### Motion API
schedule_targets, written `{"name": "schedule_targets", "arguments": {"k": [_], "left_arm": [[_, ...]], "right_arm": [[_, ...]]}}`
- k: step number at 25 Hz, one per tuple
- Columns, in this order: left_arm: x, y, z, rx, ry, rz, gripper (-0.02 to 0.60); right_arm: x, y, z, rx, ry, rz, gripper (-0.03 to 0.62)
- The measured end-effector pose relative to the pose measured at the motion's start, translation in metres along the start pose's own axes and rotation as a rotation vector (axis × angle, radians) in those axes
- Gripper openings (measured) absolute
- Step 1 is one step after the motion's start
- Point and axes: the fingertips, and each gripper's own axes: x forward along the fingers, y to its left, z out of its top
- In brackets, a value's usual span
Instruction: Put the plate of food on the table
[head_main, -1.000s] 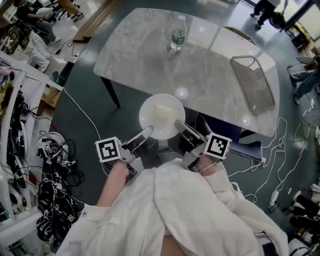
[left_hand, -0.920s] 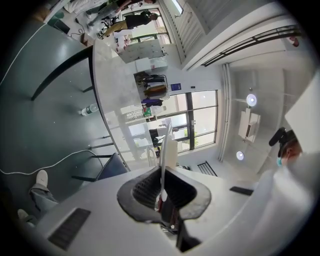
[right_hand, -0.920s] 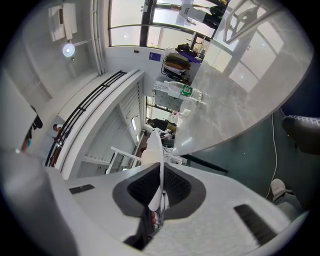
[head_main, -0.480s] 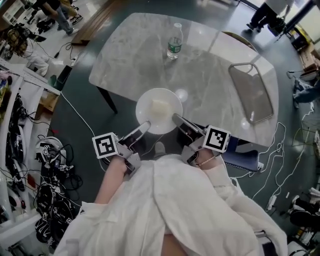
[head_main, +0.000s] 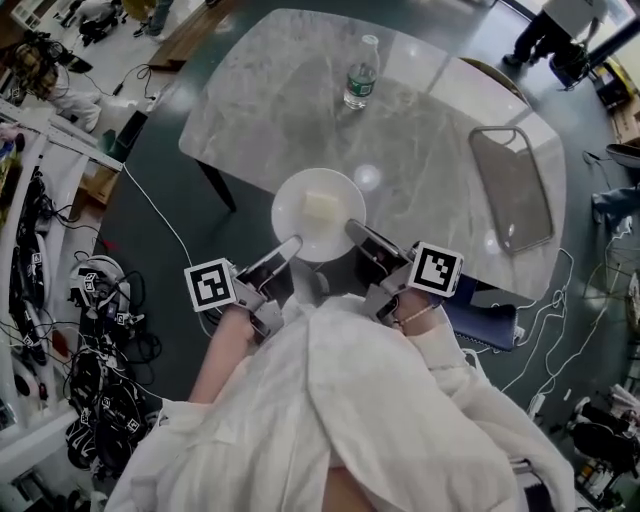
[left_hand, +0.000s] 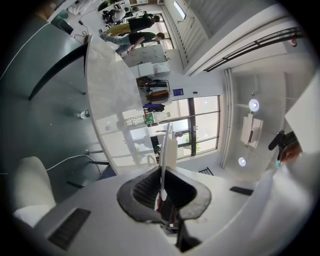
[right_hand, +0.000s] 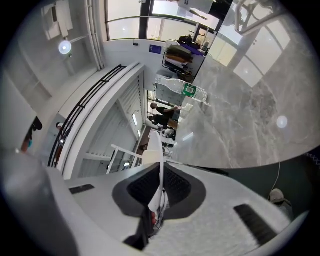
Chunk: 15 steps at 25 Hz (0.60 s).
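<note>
A round white plate (head_main: 318, 213) with a pale block of food (head_main: 322, 206) on it hangs over the near edge of the grey marble table (head_main: 290, 100). My left gripper (head_main: 293, 245) is shut on the plate's near left rim, and my right gripper (head_main: 352, 230) is shut on its near right rim. In the left gripper view the plate's rim (left_hand: 164, 160) shows edge-on, pinched between the black pads (left_hand: 145, 192). In the right gripper view the rim (right_hand: 158, 167) runs the same way between the pads (right_hand: 175, 187).
A clear water bottle (head_main: 361, 72) with a green label stands at the table's far side. A metal tray (head_main: 512, 190) lies at the table's right. A dark chair (head_main: 490, 315) stands at the near right. Cables and gear (head_main: 100, 300) cover the floor at left.
Both grippers have carried the plate forward; it now lies further over the table's near edge than one second ago.
</note>
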Motion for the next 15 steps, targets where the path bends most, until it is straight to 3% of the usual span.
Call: {"name": "schedule_targets", "arguments": {"k": [9, 15], "left_arm": [[0.018, 0.004, 0.011, -0.01, 0.03, -0.008, 0.027], [0.033, 0.003, 0.038, 0.019, 0.077, -0.01, 0.027]], "right_arm": [[0.003, -0.012, 0.017, 0.013, -0.023, -0.017, 0.011], [0.018, -0.017, 0.038, 0.012, -0.065, -0.034, 0.011]]}}
